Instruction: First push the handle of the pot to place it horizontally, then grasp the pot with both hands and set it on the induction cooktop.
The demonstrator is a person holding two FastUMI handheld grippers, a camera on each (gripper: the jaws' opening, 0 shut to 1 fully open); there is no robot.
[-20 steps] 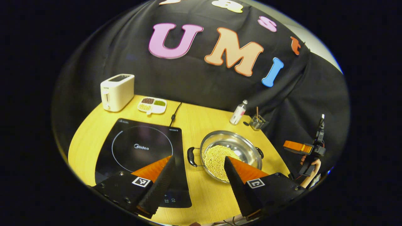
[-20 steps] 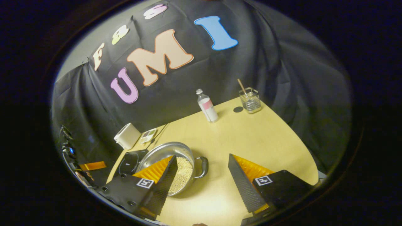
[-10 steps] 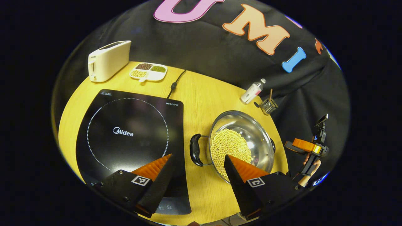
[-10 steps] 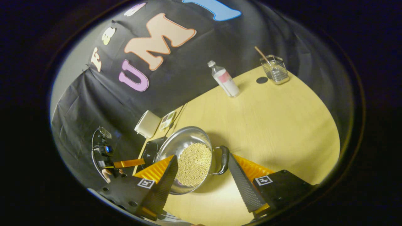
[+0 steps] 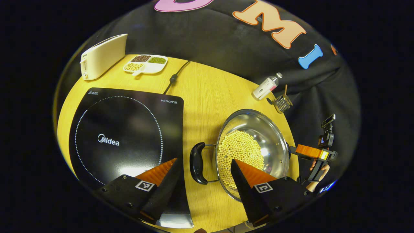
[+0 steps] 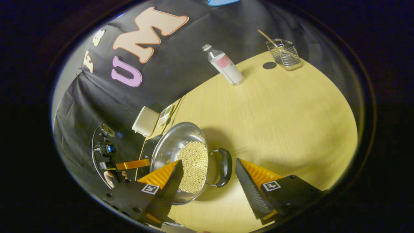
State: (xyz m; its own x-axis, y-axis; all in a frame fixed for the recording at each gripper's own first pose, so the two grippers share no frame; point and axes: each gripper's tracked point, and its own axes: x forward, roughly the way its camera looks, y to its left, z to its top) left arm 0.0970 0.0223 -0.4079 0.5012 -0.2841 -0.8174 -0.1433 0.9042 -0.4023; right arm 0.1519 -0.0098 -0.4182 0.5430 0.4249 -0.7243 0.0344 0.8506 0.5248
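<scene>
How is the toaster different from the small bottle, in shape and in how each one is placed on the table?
The toaster is a wide cream box, while the bottle is slim and clear with a pale label. In the left gripper view the toaster sits by the divided dish, past the cooktop, and the bottle sits beside the wire basket, past the pot. Both stand upright at the far side of the table, near the cloth wall.

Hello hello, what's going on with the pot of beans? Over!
Left gripper open, straddling one pot handle. Right gripper open at the other handle. Pot on table beside cooktop. Cooktop surface bare.
</scene>
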